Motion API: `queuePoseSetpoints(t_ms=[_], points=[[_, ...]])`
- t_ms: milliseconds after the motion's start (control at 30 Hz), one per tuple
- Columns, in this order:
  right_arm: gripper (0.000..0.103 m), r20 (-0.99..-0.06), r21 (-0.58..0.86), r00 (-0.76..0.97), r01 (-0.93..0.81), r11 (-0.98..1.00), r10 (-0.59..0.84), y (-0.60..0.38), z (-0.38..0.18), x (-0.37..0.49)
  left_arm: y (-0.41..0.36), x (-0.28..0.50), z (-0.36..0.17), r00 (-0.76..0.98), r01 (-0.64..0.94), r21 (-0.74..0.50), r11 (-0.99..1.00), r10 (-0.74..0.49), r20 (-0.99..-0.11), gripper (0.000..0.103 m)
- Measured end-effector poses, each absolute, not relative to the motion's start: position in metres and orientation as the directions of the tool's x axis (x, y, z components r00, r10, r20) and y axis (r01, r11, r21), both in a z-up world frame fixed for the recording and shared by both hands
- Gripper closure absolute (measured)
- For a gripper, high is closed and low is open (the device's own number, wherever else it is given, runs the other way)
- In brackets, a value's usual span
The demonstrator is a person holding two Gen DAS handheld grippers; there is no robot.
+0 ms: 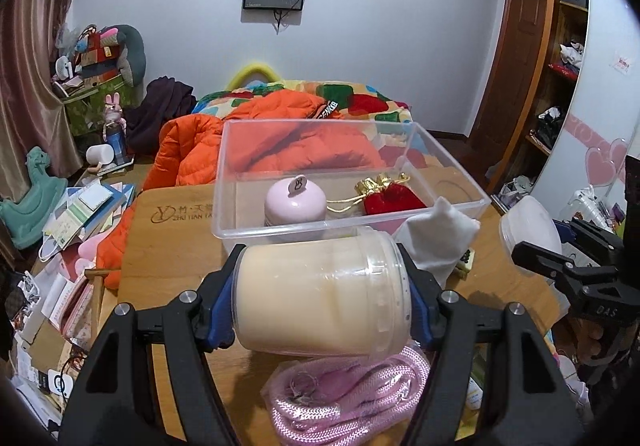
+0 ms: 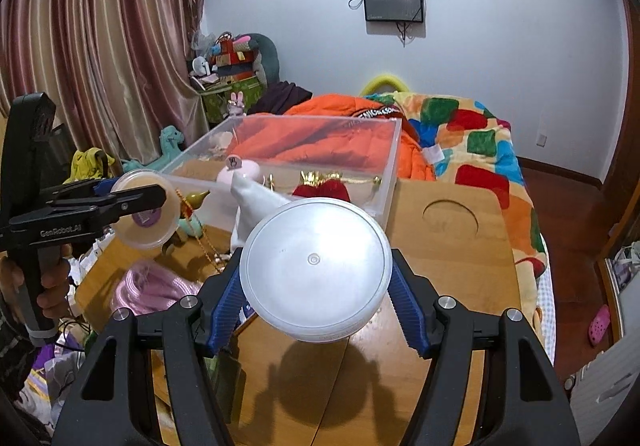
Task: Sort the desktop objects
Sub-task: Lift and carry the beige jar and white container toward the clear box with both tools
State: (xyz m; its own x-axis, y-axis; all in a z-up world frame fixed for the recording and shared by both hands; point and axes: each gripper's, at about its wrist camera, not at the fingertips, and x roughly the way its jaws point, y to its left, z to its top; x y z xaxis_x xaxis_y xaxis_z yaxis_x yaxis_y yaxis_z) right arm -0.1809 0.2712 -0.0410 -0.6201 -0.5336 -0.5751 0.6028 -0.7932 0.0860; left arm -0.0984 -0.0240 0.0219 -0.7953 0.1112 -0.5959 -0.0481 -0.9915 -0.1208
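Observation:
My left gripper (image 1: 322, 298) is shut on a clear jar of cream-coloured stuff (image 1: 320, 294), held on its side above the wooden table (image 1: 168, 246); the jar also shows in the right wrist view (image 2: 146, 210). My right gripper (image 2: 316, 278) is shut on the jar's white round lid (image 2: 316, 266), also visible in the left wrist view (image 1: 528, 230). A clear plastic box (image 1: 344, 222) on the table holds a pink round case (image 1: 294, 202) and a red velvet pouch (image 1: 390, 198).
A white cloth (image 1: 436, 234) leans by the box. A pink rope (image 1: 344, 398) lies at the table's near edge. A gold chain (image 2: 200, 234) lies left of the box. A bed with an orange jacket (image 1: 280, 126) is behind. Clutter covers the floor at left.

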Motion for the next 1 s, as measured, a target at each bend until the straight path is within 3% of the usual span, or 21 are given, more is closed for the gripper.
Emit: queuePoseSetpoints(t_ms=[233, 433, 733, 1000], points=[[0.04, -0.557, 0.094, -0.624, 0.608, -0.788, -0.548, 0.268, -0.032, -0.183, -0.03, -0.102, 0.03, -0.786, -0.073, -0.155, -0.985, 0.152, -0.599, 0.035], [0.04, -0.548, 0.087, -0.62, 0.625, -0.776, -0.561, 0.262, -0.028, -0.179, -0.034, -0.117, 0.019, -0.717, -0.107, -0.193, -0.975, 0.21, -0.665, 0.035], [0.04, -0.561, 0.094, -0.6, 0.639, -0.764, -0.571, 0.253, -0.033, -0.181, -0.064, -0.099, 0.012, -0.701, -0.05, -0.152, -0.987, 0.143, -0.699, 0.035], [0.04, -0.562, 0.098, -0.593, 0.643, -0.759, -0.576, 0.245, -0.034, -0.183, -0.093, -0.088, 0.029, -0.732, 0.009, -0.156, -0.988, 0.1, -0.674, 0.035]])
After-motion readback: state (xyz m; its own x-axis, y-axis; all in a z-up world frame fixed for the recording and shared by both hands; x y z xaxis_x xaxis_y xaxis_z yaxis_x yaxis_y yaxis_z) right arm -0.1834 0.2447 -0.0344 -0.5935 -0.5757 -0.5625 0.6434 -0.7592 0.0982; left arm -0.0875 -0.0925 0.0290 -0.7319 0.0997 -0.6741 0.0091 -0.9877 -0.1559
